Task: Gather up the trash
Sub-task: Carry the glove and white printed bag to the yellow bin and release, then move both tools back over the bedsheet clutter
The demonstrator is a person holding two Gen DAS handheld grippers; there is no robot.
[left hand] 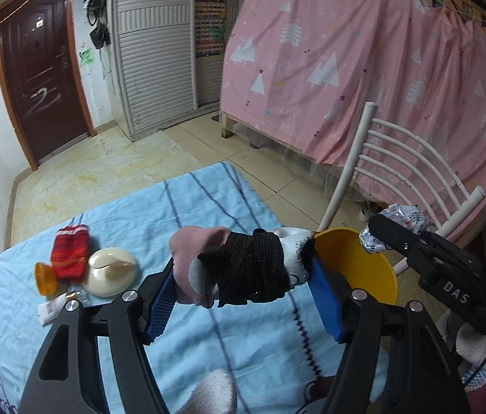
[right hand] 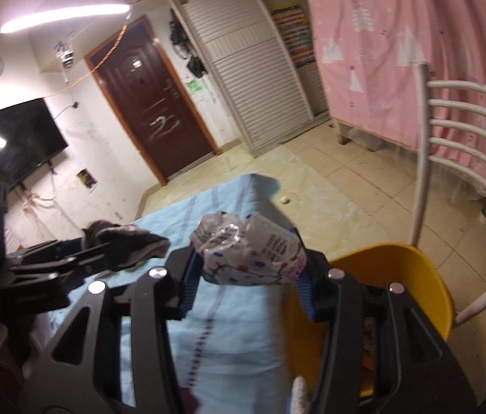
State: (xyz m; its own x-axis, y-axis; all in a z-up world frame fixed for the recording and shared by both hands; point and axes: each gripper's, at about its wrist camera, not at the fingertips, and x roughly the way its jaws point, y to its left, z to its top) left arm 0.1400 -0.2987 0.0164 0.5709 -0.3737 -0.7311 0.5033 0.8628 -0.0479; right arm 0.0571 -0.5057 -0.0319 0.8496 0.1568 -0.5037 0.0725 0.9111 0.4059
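Note:
My left gripper [left hand: 243, 272] is shut on a bundle of socks [left hand: 239, 269], pink, black and white, held above the blue cloth beside the yellow bin [left hand: 363, 269]. My right gripper [right hand: 248, 258] is shut on a crumpled plastic wrapper [right hand: 250, 252] with printed text, held just left of the yellow bin [right hand: 415, 276]. The right gripper also shows in the left wrist view [left hand: 377, 233], with the wrapper [left hand: 401, 217] above the bin's far rim. The left gripper with the socks shows in the right wrist view [right hand: 132, 241].
A table with a blue striped cloth [left hand: 122, 214] holds a red sock [left hand: 70, 255], a cream lid [left hand: 112, 272], an orange cap [left hand: 44, 277] and a small white tube [left hand: 50, 310]. A white chair [left hand: 398, 158] stands behind the bin. Pink curtain [left hand: 363, 69] at right.

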